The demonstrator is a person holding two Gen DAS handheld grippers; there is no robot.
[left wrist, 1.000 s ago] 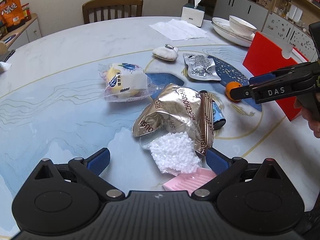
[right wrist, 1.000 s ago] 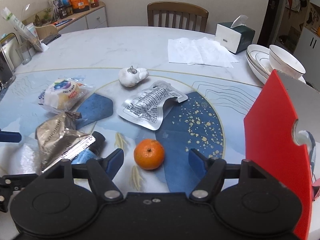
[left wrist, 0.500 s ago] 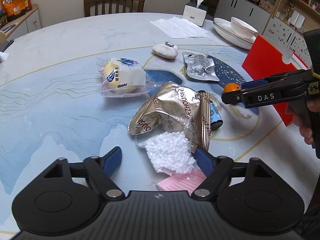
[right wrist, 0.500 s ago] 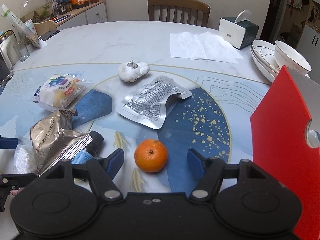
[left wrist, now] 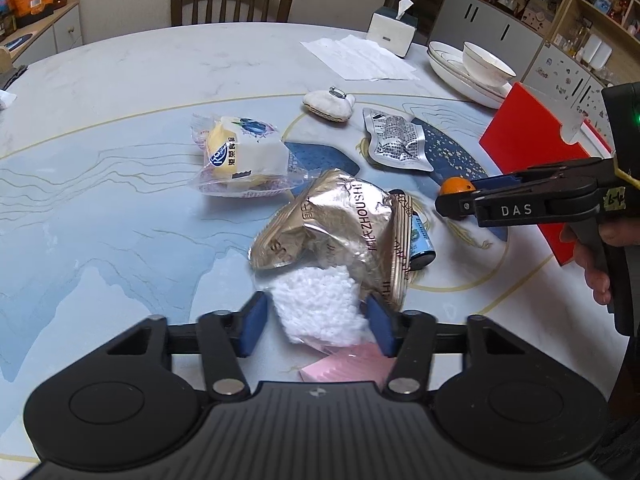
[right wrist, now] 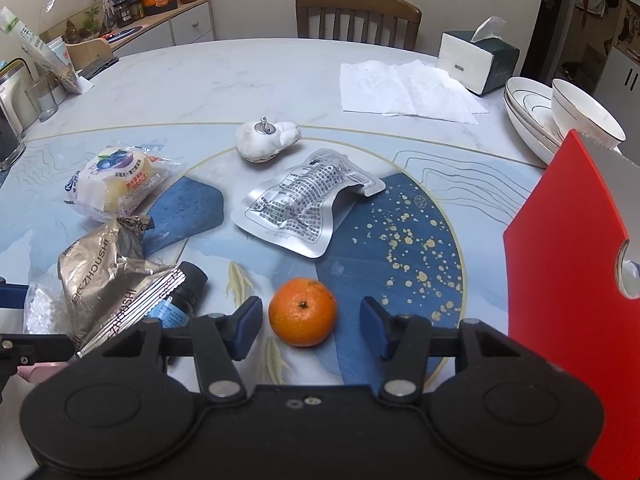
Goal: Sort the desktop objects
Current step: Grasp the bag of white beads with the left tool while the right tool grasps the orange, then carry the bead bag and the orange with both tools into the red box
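Observation:
My left gripper [left wrist: 314, 326] is open, its blue pads on either side of a clear bag of white pellets [left wrist: 320, 308], not pressing it. A crumpled gold foil bag [left wrist: 336, 228] lies just beyond, over a dark blue-labelled bottle [left wrist: 420, 240]. A pink pad [left wrist: 352, 366] lies under the pellets. My right gripper [right wrist: 310, 322] is open with an orange [right wrist: 303, 311] between its pads, not squeezed; it also shows in the left wrist view [left wrist: 456, 186].
A wrapped bun [right wrist: 114, 184], a silver pouch [right wrist: 308, 208] and a white shell-shaped object [right wrist: 266, 141] lie on the table [right wrist: 200, 80]. A red board [right wrist: 572, 280] stands at right. Stacked bowls [right wrist: 560, 120], tissue box [right wrist: 476, 62] and napkins [right wrist: 404, 88] sit farther back.
My left gripper moved forward and narrowed around the pellet bag. My right gripper moved forward so the orange sits deeper between its pads.

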